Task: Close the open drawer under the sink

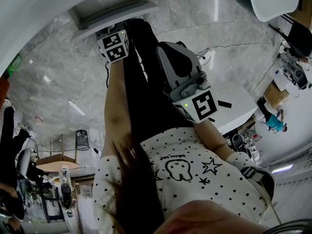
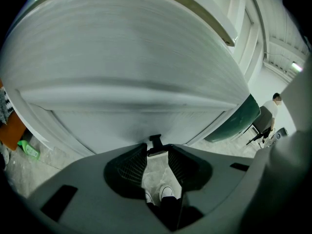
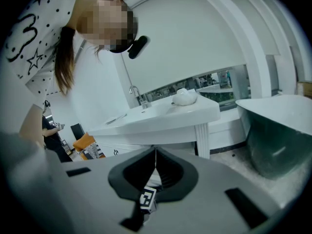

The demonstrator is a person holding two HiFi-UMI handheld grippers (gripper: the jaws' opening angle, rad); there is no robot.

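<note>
Right in front of our left gripper (image 2: pixel 157 149) a big white panel (image 2: pixel 136 57) fills almost the whole way ahead. It is very near, so there is no room to go forward. The jaws stand a little apart, and through the gap we see only floor (image 2: pixel 156 172) and shoes (image 2: pixel 167 192). A dark green tub (image 2: pixel 240 122) blocks the right side. Our right gripper (image 3: pixel 155 152) has its jaws pressed together. Ahead of it the white sink counter (image 3: pixel 161 117) and its leg (image 3: pixel 202 140) stand in the way. The floor between that leg and the tub is bare, with room to pass.
</note>
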